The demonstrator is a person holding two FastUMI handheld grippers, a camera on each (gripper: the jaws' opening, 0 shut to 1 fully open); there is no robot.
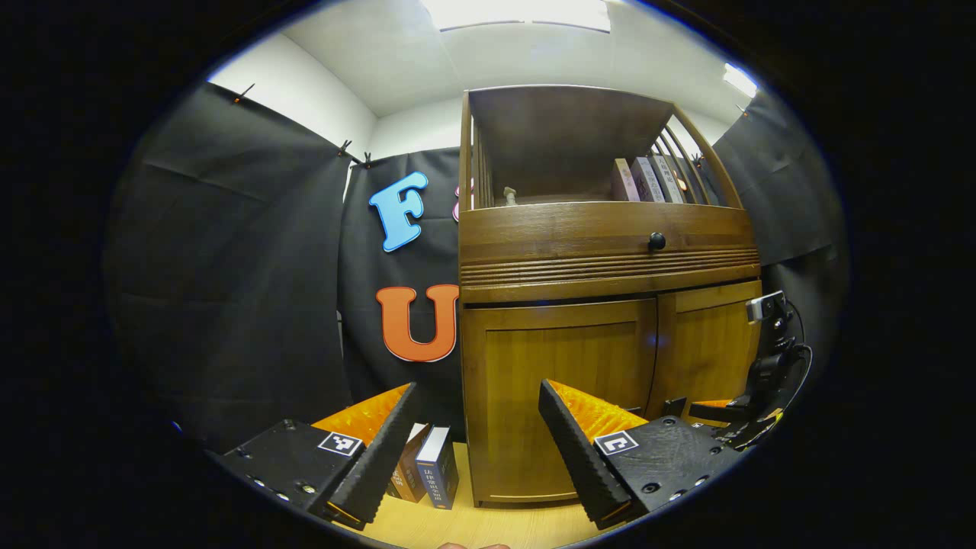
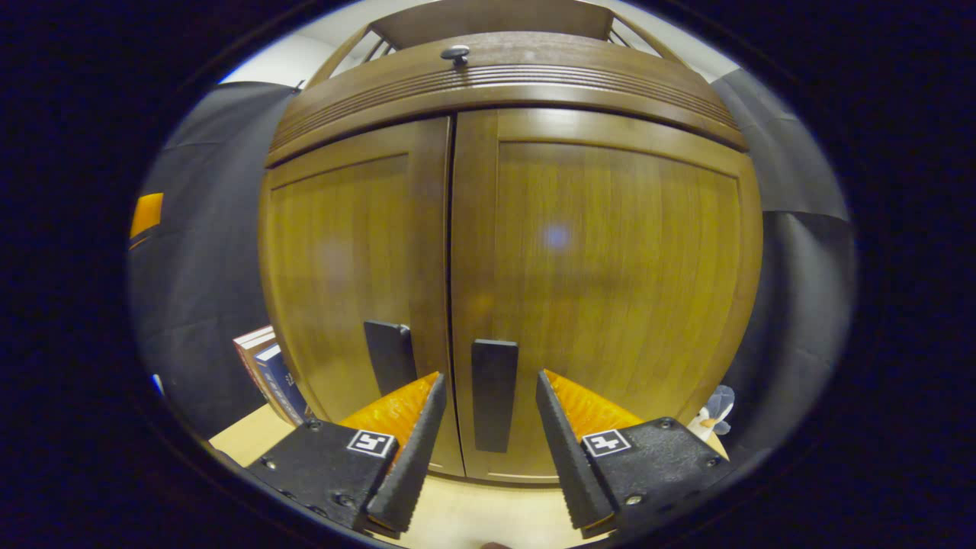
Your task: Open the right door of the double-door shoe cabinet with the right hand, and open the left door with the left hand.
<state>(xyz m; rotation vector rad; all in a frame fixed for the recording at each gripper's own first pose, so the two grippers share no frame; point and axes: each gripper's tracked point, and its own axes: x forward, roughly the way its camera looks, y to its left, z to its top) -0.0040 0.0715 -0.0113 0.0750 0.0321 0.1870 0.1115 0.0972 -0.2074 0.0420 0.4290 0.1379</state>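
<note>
The wooden shoe cabinet has two lower doors, both shut. In the right gripper view the right door (image 2: 610,282) and left door (image 2: 343,267) loom close. Each carries a dark vertical handle beside the centre seam. My right gripper (image 2: 489,379) is open, with its fingers on either side of the right door's handle (image 2: 494,393) and not pressing on it. The left door's handle (image 2: 390,354) stands just beyond my left finger. In the left gripper view my left gripper (image 1: 479,386) is open and empty, some way back from the left door (image 1: 560,396). The right gripper (image 1: 698,408) shows low at the right door (image 1: 705,351).
Above the doors sits a drawer with a round knob (image 1: 656,242), and over it an open shelf with books (image 1: 648,179). More books (image 1: 427,465) lean on the light wooden tabletop (image 1: 473,526) left of the cabinet. A small soft toy (image 2: 713,408) lies at the cabinet's right.
</note>
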